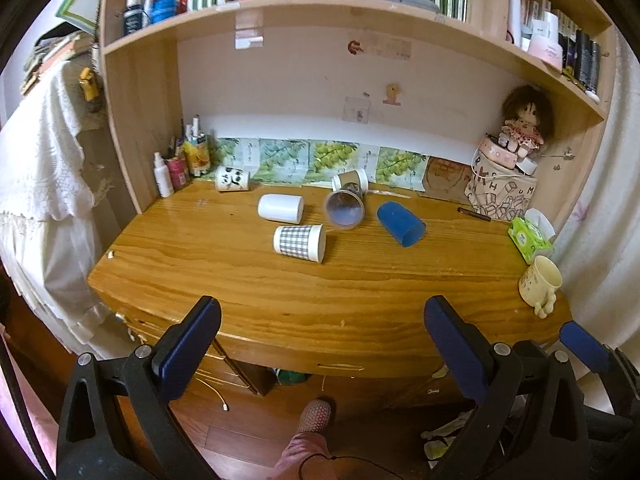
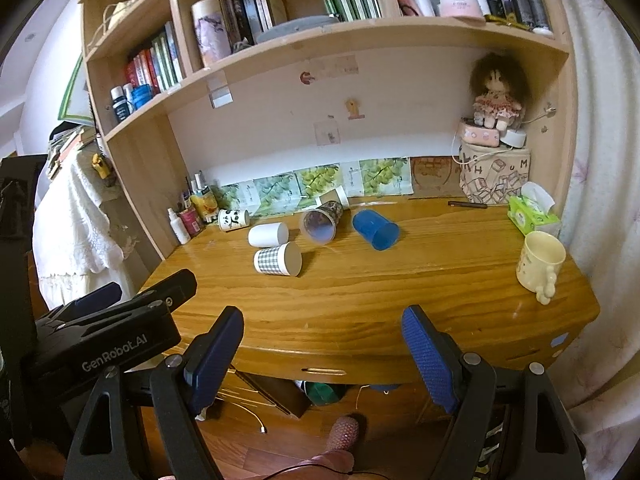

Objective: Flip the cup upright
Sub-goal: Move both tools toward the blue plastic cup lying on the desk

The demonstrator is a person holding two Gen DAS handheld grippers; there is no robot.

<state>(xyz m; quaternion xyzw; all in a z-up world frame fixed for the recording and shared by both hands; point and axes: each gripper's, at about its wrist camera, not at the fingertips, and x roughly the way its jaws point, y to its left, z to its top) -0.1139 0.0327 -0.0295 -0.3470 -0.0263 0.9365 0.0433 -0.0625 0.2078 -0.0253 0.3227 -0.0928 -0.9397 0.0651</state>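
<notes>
Several cups lie on their sides on the wooden desk (image 1: pixel 320 292): a grey checked cup (image 1: pixel 298 242) (image 2: pixel 277 260), a plain white cup (image 1: pixel 280 208) (image 2: pixel 267 235), a panda-print cup (image 1: pixel 232 179) (image 2: pixel 233 219), a clear cup with a dark print (image 1: pixel 345 208) (image 2: pixel 320 222), a brown paper cup (image 1: pixel 350 179) behind it, and a blue cup (image 1: pixel 401 223) (image 2: pixel 375 229). A cream mug (image 1: pixel 540 282) (image 2: pixel 540 262) stands upright at the right edge. My left gripper (image 1: pixel 322 320) and right gripper (image 2: pixel 322 332) are open and empty, both at the desk's front edge, well short of the cups.
Bottles and pens (image 1: pixel 182 160) stand at the back left. A printed bag with a doll (image 1: pixel 504 188) and a green tissue pack (image 1: pixel 530 236) are at the right. A pen (image 1: pixel 474 214) lies near the bag. A shelf (image 1: pixel 320 12) overhangs the back.
</notes>
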